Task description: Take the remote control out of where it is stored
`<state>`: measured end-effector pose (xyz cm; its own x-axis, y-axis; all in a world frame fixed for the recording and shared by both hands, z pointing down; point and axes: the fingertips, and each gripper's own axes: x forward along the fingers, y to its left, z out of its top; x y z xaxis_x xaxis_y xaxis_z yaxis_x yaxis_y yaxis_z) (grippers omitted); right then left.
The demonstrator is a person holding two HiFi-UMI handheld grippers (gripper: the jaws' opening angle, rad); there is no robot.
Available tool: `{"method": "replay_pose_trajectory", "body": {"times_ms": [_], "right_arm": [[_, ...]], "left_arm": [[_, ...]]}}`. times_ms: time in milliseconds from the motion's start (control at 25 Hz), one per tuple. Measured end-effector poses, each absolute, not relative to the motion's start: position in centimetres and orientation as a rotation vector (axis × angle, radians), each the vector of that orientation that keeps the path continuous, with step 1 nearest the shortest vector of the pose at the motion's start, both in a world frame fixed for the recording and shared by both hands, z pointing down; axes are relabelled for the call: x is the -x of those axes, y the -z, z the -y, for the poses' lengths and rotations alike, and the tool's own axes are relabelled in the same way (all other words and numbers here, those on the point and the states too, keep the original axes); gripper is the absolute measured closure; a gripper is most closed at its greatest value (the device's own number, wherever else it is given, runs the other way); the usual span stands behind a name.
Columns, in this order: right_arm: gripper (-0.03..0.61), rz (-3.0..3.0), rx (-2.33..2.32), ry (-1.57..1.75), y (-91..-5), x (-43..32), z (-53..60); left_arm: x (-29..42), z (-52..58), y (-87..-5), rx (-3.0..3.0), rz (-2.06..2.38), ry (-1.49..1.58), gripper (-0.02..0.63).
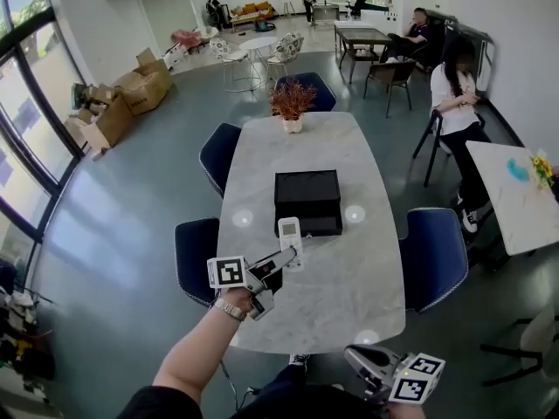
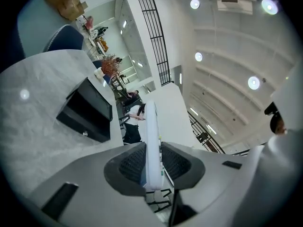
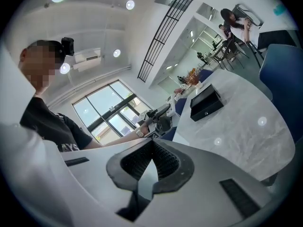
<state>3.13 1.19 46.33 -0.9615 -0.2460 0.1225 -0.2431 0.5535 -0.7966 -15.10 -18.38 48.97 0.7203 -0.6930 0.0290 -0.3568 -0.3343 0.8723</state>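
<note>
Pale marble table (image 1: 349, 278) filling the middle of a bright, open room. Remote control (image 1: 289, 232) out of storage already, held up off the tabletop at 7 o'clock of the black box (image 1: 307, 201); white and slim. Pinched edge-on at its lower end by the left gripper (image 1: 284, 256), ribbed pads pressed on both flat faces, most of its length reaching out beyond the jaws. Probably light, rigid, smooth plastic, so liable to pivot or slip in so low a hold. Better taken nearer mid-length, with a modest squeeze and clear of the buttons. Right gripper (image 1: 376, 365) low at 5 o'clock of the table, jaws closed together on nothing. Potted dried plant (image 1: 292, 105) at the table's 12 o'clock end, blue chairs (image 1: 434, 251) round the edge.
</note>
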Motion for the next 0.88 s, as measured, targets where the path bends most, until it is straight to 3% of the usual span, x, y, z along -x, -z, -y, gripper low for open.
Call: {"method": "replay_pose_trajectory", "body": {"times_ms": [320,880], "right_arm": [[0.569,-2.783,0.297,1.443,-47.0,-7.2,-8.0],[0.571,-2.782,0.170,1.552,-48.5,-6.8,-16.8]], "left_arm": [[8.6,4.2,-48.7,-1.822,0.805,0.541,0.506],[6.0,-13.2,-49.8,-1.778,0.913,0.553,0.508]]}}
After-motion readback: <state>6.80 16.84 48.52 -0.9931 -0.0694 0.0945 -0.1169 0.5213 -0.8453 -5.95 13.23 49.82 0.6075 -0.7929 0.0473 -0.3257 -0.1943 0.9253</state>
